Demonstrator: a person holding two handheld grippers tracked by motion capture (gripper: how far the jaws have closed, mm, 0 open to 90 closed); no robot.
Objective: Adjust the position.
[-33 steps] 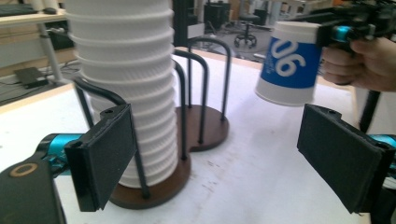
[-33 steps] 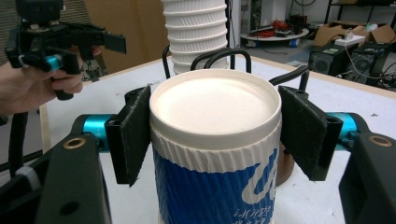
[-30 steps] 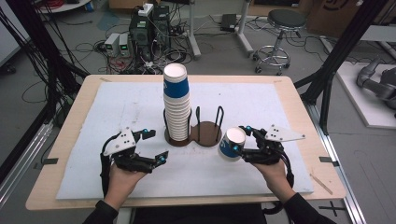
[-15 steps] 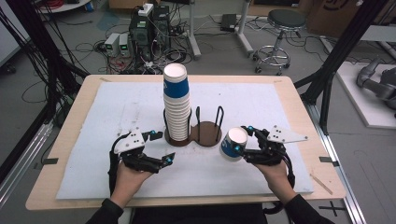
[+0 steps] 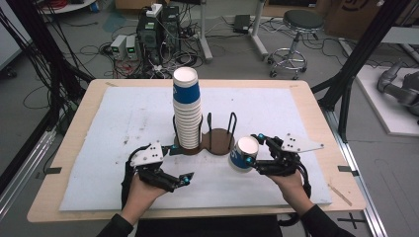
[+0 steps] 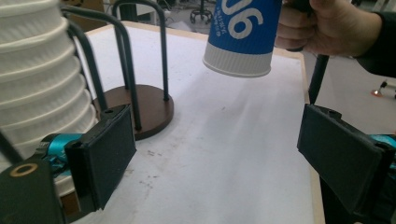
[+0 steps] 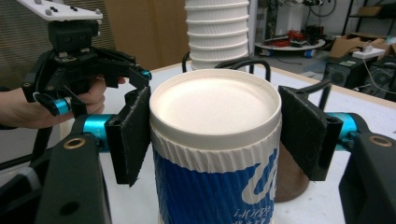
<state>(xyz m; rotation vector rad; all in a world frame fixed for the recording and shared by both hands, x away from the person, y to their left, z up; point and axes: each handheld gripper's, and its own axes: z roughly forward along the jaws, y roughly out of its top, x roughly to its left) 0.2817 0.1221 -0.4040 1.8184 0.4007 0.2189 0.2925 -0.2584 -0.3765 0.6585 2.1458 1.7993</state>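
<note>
Left tongs (image 5: 187,178) slid toward cup stack (image 5: 188,111).

The ribbed paper cup (image 7: 215,154) looks matt, the holder's (image 5: 217,139) round base glossy brown wood.

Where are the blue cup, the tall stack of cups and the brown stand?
blue cup (image 5: 244,154), high view, on its blue side wall.
tall stack of cups (image 5: 188,113), high view, on the white ribbed middle.
brown stand (image 5: 220,140), high view, on its bare round base.
</note>
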